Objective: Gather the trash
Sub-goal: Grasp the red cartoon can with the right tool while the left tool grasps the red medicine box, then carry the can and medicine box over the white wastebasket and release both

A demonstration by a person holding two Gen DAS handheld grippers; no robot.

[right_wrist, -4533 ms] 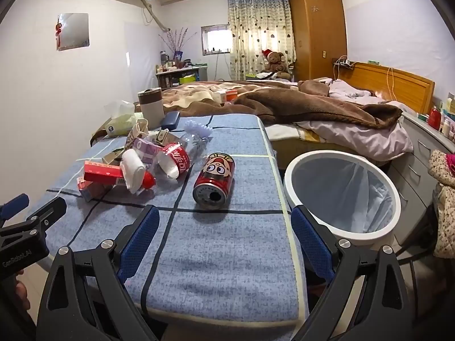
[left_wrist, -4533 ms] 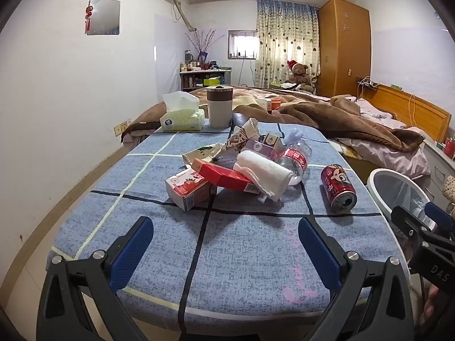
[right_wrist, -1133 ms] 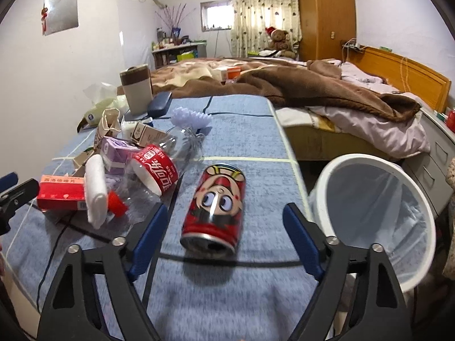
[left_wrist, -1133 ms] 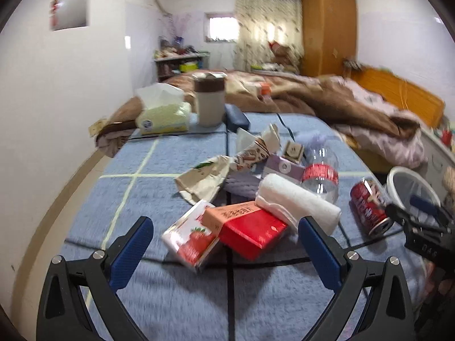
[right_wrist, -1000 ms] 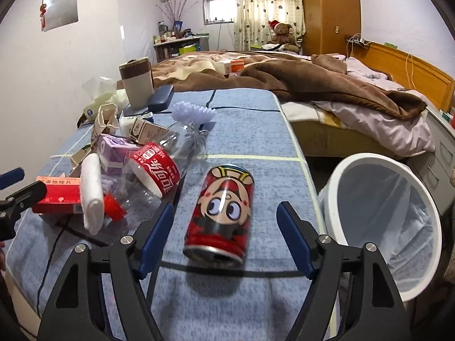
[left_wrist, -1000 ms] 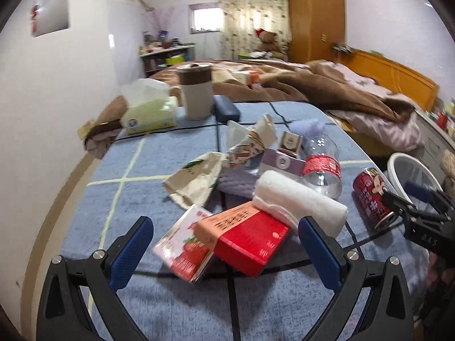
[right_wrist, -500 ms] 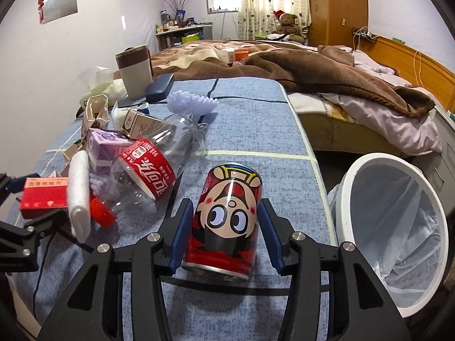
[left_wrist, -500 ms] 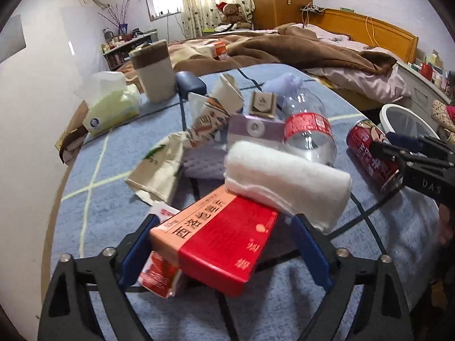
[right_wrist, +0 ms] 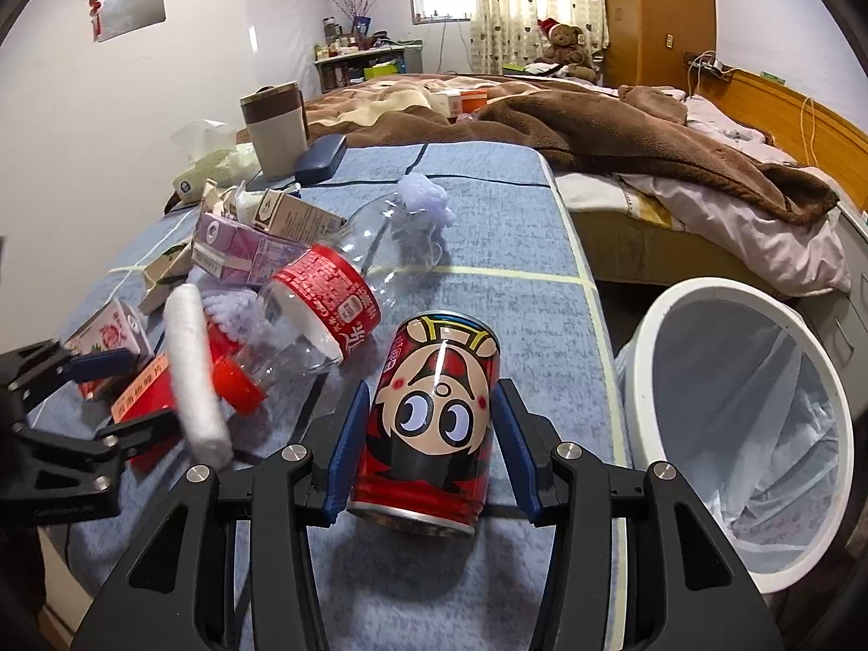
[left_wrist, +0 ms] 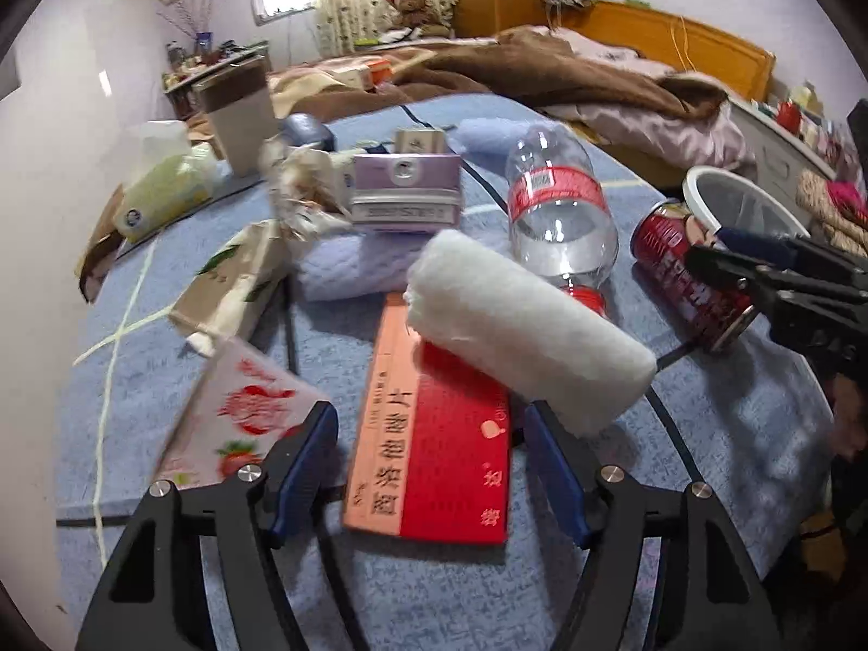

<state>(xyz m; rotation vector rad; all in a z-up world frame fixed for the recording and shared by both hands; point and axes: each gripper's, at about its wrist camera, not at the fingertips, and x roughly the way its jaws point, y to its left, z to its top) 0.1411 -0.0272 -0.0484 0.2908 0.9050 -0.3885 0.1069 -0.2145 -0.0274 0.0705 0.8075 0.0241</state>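
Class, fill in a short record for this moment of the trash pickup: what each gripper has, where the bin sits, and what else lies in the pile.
Right gripper: closed around the red cartoon can, lying on its side
Left gripper: straddling the red box, contact unclear
On the box: white roll
Bin: white, lined, beside the table's right edge
Pile: clear bottle, purple carton

white walls (right_wrist: 195, 54), small bright window (right_wrist: 436, 0), heart-patterned curtains (right_wrist: 534, 5), orange wooden wardrobe (right_wrist: 656, 16), wooden headboard (right_wrist: 803, 125), brown blanket (right_wrist: 624, 130) over the bed, cluttered shelf (right_wrist: 361, 57)
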